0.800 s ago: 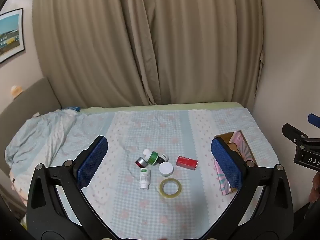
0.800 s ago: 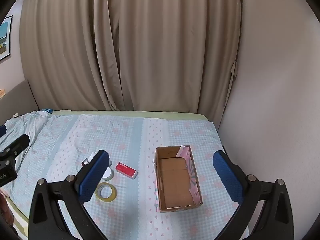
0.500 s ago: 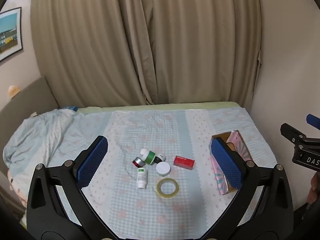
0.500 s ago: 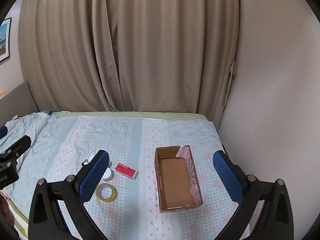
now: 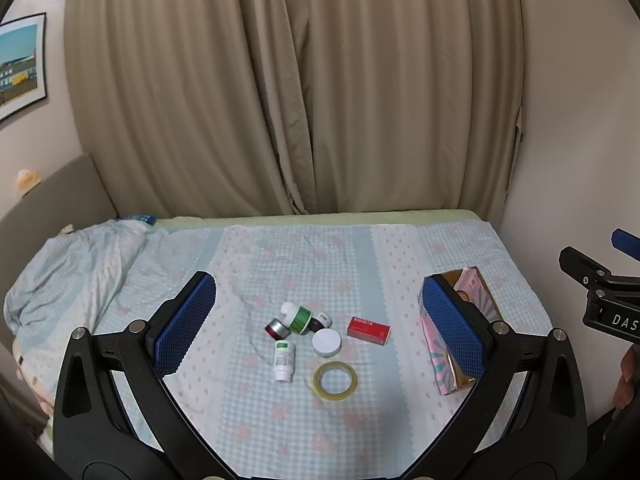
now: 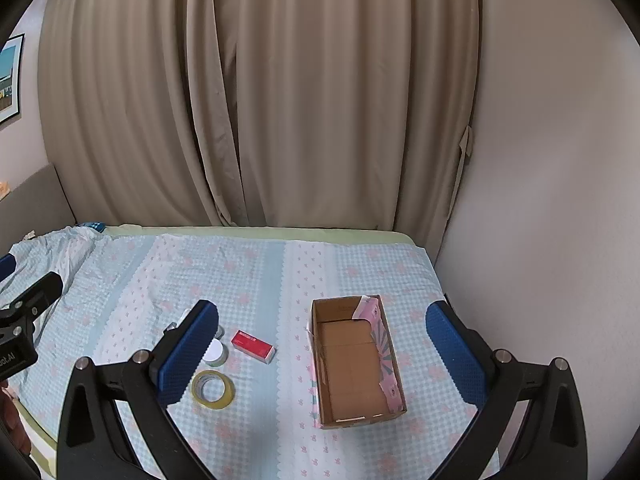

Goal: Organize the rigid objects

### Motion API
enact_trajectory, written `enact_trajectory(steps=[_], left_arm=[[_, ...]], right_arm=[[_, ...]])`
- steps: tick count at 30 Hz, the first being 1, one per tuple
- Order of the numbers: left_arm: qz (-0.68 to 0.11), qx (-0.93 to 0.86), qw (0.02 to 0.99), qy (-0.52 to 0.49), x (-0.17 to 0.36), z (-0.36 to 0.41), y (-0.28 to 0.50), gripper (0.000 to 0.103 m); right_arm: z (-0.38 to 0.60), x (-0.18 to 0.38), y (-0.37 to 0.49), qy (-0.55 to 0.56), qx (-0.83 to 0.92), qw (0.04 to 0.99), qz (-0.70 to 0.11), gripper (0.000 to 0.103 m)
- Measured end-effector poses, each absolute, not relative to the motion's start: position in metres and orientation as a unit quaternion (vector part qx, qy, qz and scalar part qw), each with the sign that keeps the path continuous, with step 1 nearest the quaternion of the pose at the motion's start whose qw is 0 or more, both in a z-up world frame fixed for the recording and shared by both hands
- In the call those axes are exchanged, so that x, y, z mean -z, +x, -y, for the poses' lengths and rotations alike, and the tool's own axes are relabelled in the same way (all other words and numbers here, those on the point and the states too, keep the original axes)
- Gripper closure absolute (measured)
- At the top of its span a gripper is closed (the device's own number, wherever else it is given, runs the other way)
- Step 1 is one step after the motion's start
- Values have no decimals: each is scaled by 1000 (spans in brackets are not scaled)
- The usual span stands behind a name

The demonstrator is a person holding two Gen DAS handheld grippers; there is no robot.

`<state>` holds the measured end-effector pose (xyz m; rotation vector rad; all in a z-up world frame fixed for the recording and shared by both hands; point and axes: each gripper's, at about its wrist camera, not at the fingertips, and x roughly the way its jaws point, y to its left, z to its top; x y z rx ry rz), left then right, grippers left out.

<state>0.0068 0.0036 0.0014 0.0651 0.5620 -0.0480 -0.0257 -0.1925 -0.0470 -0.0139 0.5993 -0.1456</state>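
Observation:
A cluster of small objects lies on the bed: a tape roll (image 5: pixel 335 375) (image 6: pixel 213 389), a red box (image 5: pixel 368 330) (image 6: pixel 253 345), a white round jar (image 5: pixel 327 342) (image 6: pixel 214 352), a white bottle (image 5: pixel 284 360), a green-labelled bottle (image 5: pixel 298 317) and a small silver-red tin (image 5: pixel 276 328). An open, empty cardboard box (image 6: pixel 352 360) (image 5: pixel 460 336) sits to their right. My left gripper (image 5: pixel 320 328) is open and empty, held above the cluster. My right gripper (image 6: pixel 320 348) is open and empty, above the cardboard box.
The bed (image 5: pixel 320 248) has a light blue checked sheet; a crumpled quilt (image 5: pixel 72 264) lies at its left. Beige curtains (image 5: pixel 300 100) hang behind. A wall (image 6: pixel 540 200) runs along the bed's right side. A picture (image 5: pixel 20 64) hangs at left.
The left gripper's view has shifted slightly, so the objects sit a little higher in frame. The right gripper has barely moved. Both stay open.

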Motion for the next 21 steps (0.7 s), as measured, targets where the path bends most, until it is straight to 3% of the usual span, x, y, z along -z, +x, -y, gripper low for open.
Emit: enact_trajectory(steps=[21], left_arm=[[-277, 21, 960, 31, 4, -8, 4, 1]], right_arm=[[187, 46, -21, -6, 71, 953, -293, 0]])
